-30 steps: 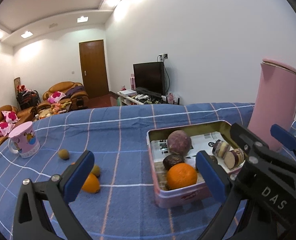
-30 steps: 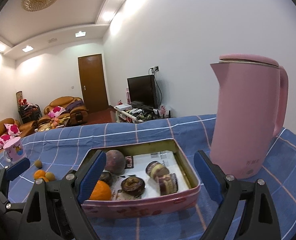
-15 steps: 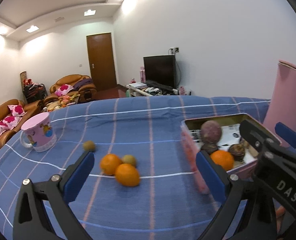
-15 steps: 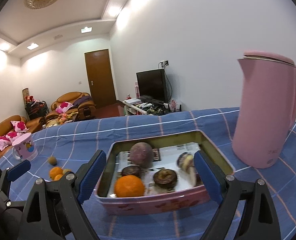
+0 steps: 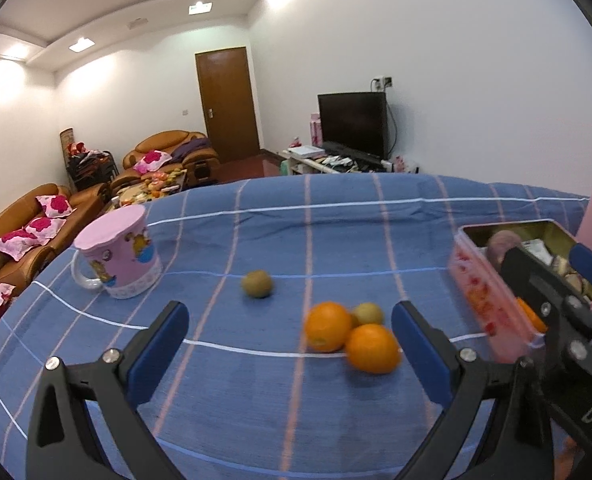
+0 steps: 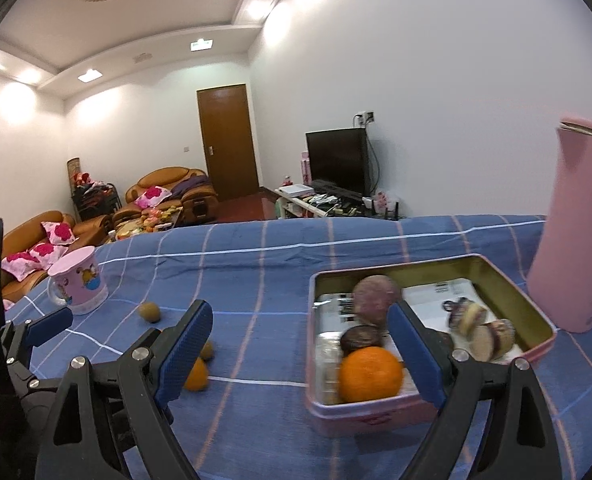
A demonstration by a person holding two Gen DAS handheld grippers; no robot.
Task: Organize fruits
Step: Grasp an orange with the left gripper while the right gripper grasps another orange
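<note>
The left gripper (image 5: 290,346) is hovering low over the blue checked cloth (image 5: 336,240) with its jaws spread wide and nothing between the pads. Just ahead of it, right of the frame's centre, two oranges (image 5: 327,326) are lying touching each other, with a small greenish fruit, possibly a kiwi (image 5: 368,312), tucked just behind them. Another brown kiwi-like fruit (image 5: 257,283) is sitting apart, nearer the middle of the frame. A pink mug (image 5: 116,252) is standing upright at the left.

The right gripper (image 6: 300,354) is likewise standing wide open and empty, pointing at the pink tin (image 6: 376,412) in the lower right of its frame. Inside the tin an orange (image 6: 370,374) is resting at the near edge, with a purplish round fruit (image 6: 376,294) behind it and several dark cut halves to the right, blurred in this view. A pink kettle (image 6: 576,240) is standing at the right edge, beside the tin.
</note>
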